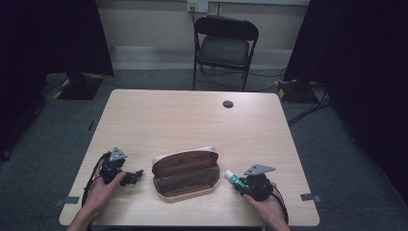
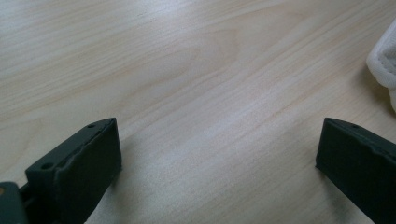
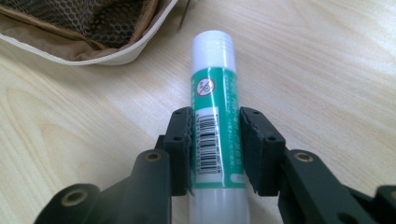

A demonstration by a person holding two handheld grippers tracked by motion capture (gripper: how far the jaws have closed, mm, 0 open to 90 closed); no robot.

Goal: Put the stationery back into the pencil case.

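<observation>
A green-and-white glue stick (image 3: 215,126) lies between the jaws of my right gripper (image 3: 215,140), whose pads press on both of its sides. In the high view that right gripper (image 1: 240,182) holds the glue stick (image 1: 234,177) just right of an open brown pencil case (image 1: 185,173) with a white rim. The case's mesh-lined inside (image 3: 98,18) is at the top left of the right gripper view. My left gripper (image 1: 134,176) rests on the table left of the case, with its jaws wide apart over bare wood (image 2: 219,154). A white edge of the case (image 2: 385,65) shows at the right there.
The light wooden table (image 1: 192,120) has a round cable hole (image 1: 228,104) near its far edge. A black folding chair (image 1: 225,48) stands beyond the table. Dark curtains hang at both sides of the room.
</observation>
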